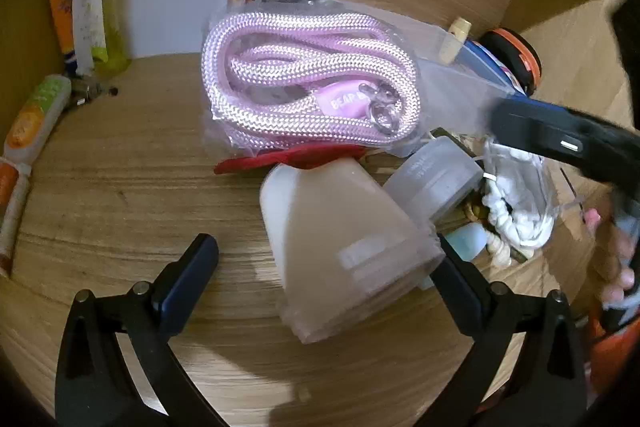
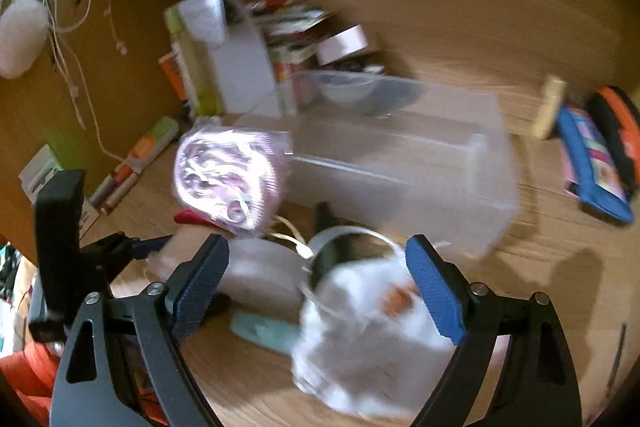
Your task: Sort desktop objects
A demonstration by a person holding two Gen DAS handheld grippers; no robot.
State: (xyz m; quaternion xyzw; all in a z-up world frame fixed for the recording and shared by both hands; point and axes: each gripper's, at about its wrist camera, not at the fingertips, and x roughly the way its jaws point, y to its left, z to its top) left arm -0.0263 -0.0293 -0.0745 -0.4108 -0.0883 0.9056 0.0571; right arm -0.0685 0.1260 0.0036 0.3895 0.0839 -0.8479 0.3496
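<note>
In the left wrist view a pink braided rope in a clear bag point(image 1: 308, 87) lies on the wooden desk. In front of it a frosted beige bottle point(image 1: 340, 247) lies on its side between the fingers of my open left gripper point(image 1: 324, 275), nearer the right finger. A frosted cap point(image 1: 436, 179) and a white beaded item in a clear bag point(image 1: 516, 203) lie to the right. My right gripper point(image 2: 316, 291) is open above the white bagged item point(image 2: 360, 331); the view is blurred. The pink rope bag point(image 2: 228, 179) shows ahead of it on the left.
A clear plastic box point(image 2: 404, 163) lies on the desk mid-frame. A blue pencil case point(image 2: 592, 163) and an orange-black object point(image 2: 616, 123) are at right. Boxes, tubes and papers point(image 1: 100, 7) stand along the back left. A teal object point(image 2: 264, 335) lies near the bag.
</note>
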